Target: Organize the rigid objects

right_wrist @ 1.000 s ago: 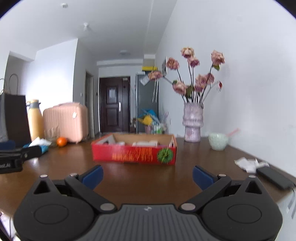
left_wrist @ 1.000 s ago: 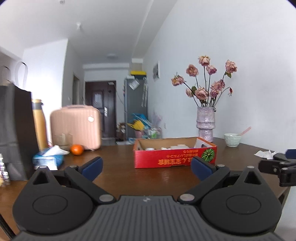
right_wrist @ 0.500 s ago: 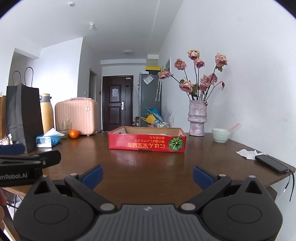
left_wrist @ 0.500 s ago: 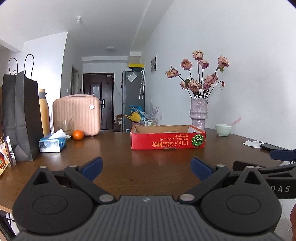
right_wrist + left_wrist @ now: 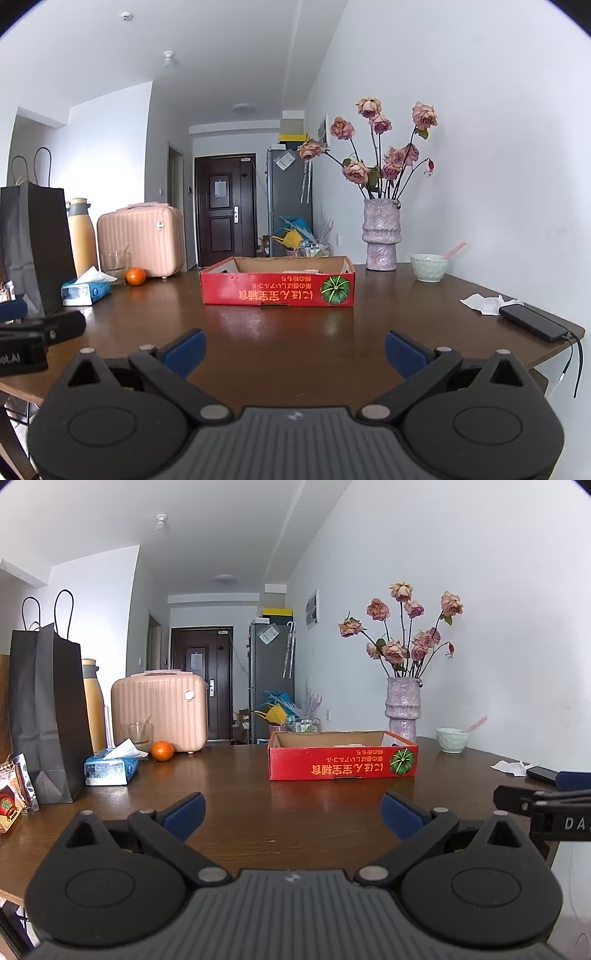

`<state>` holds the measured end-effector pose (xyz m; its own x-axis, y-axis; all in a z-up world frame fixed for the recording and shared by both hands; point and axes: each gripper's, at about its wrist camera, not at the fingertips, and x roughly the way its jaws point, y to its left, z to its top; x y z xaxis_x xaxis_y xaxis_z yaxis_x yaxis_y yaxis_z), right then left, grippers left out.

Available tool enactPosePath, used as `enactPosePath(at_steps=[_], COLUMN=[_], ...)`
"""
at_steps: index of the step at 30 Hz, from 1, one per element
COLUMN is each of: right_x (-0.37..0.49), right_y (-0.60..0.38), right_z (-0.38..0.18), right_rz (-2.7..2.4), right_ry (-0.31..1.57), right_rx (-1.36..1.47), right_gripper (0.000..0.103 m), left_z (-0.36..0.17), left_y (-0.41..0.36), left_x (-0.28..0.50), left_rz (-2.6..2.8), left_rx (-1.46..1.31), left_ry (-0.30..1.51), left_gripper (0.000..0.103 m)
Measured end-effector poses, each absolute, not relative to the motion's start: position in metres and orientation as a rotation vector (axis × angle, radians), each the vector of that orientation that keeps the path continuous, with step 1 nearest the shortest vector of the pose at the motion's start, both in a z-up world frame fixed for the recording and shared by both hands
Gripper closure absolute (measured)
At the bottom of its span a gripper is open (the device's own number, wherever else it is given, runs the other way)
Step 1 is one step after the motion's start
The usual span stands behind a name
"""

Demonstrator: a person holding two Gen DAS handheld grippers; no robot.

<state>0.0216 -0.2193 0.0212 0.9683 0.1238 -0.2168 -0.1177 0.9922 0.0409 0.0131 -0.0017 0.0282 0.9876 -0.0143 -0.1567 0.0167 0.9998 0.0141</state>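
A shallow red cardboard box point(image 5: 343, 766) stands on the dark wooden table point(image 5: 288, 812), straight ahead of both grippers; it also shows in the right wrist view point(image 5: 277, 291). Pale items lie inside it, mostly hidden by its wall. My left gripper point(image 5: 293, 814) is open and empty, held above the table's near part. My right gripper point(image 5: 294, 349) is open and empty, well short of the box. Each gripper shows at the edge of the other's view: the right one point(image 5: 546, 805), the left one point(image 5: 37, 332).
On the left stand a black paper bag point(image 5: 44, 716), tissue pack point(image 5: 110, 768), orange point(image 5: 162, 750), glass point(image 5: 137, 734), yellow bottle point(image 5: 92, 701) and pink case point(image 5: 162, 709). On the right are a flower vase point(image 5: 380, 236), green bowl point(image 5: 428, 267), crumpled paper point(image 5: 484, 304) and phone point(image 5: 532, 323) by the edge.
Both grippers have pulled back from the red box and levelled out, so the box looks smaller and more of the table shows. Both stay open and empty.
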Motion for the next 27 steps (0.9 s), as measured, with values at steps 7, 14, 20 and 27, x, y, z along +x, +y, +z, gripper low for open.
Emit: enactPosePath(at_steps=[7,14,20,27], right_x=[0.0220,0.0208,0.0201,0.0217], right_y=[-0.2197,-0.2187,-0.2174,-0.2183], right_z=[0.0214,0.0205,0.0206,0.0205], right_rz=[0.130,0.151,0.151,0.139], right_ry=[0.216,0.209,0.207,0.214], right_rx=[0.028,0.023,0.022,0.030], right_gripper=[0.000,0.000,0.000,0.000], left_z=[0.0304,0.0308,0.0306,0.0308], left_y=[-0.0003,-0.0010,-0.0027,-0.0019], left_x=[0.0130,0.0122,0.0115,0.0122], left_rz=[-0.005,-0.010,-0.009,-0.016], left_rx=[0.015,0.020,0.032,0.032], left_ry=[0.147,0.147,0.143,0.146], left_gripper=[0.000,0.000,0.000,0.000])
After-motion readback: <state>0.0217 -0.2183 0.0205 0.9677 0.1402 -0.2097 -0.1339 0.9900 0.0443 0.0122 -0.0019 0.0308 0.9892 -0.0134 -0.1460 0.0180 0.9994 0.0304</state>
